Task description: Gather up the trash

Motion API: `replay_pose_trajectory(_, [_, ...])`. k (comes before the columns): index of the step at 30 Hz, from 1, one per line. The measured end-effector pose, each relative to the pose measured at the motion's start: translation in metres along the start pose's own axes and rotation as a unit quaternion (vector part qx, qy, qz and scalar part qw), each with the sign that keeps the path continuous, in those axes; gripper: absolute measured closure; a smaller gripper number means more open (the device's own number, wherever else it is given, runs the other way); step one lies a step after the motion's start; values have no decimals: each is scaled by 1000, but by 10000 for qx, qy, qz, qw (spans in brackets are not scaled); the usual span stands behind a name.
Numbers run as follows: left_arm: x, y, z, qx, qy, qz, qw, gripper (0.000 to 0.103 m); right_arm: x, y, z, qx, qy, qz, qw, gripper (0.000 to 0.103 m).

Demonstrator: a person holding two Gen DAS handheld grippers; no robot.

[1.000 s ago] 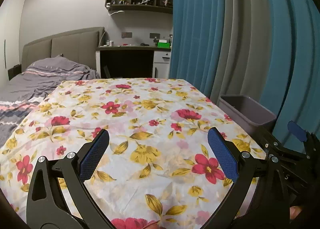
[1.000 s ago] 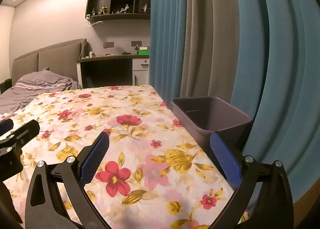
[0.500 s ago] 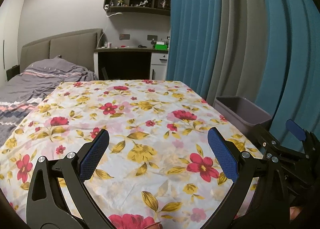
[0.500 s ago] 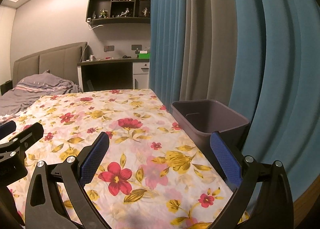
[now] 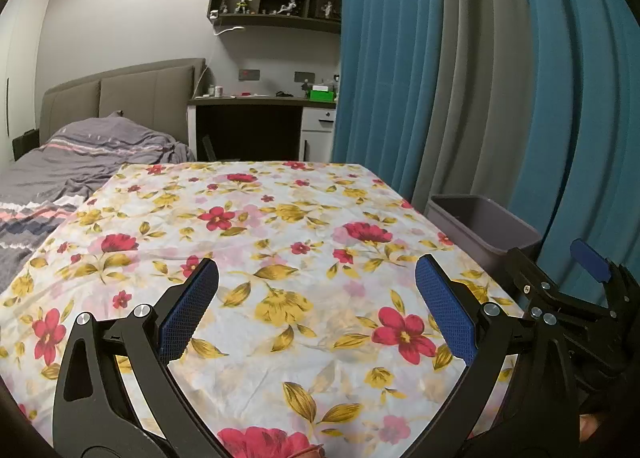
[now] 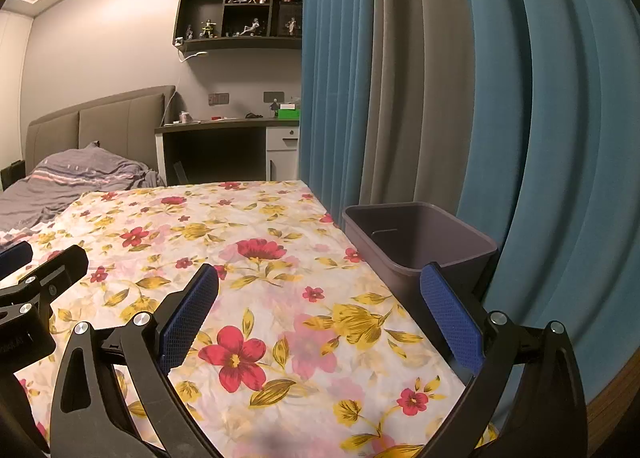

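Both views have tilted up a bit vs 1 s ago; left gripper & right gripper spread apart, empty; no trash visible on floral cloth; bin sits off its right edge, looks light, rigid; grab by rim.

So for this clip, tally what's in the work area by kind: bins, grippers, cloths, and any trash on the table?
Bins: 1, the grey bin off the table's right edge, no contents visible
Grippers: 2, left gripper and right gripper, both open and empty
Cloths: 1, the floral tablecloth
Trash items on the cloth: 0 visible
Total: 4
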State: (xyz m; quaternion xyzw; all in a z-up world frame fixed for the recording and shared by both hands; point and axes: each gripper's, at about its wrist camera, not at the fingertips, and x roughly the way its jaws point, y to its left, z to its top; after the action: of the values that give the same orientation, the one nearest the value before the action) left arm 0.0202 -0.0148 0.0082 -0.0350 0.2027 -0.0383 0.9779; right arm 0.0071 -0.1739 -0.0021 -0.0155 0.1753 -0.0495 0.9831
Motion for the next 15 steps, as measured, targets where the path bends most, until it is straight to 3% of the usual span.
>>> replay_pose_trajectory(15, [0,-1,0,-5,8,4,10000,6,-1,0,0,19,-3,-10,10000,6])
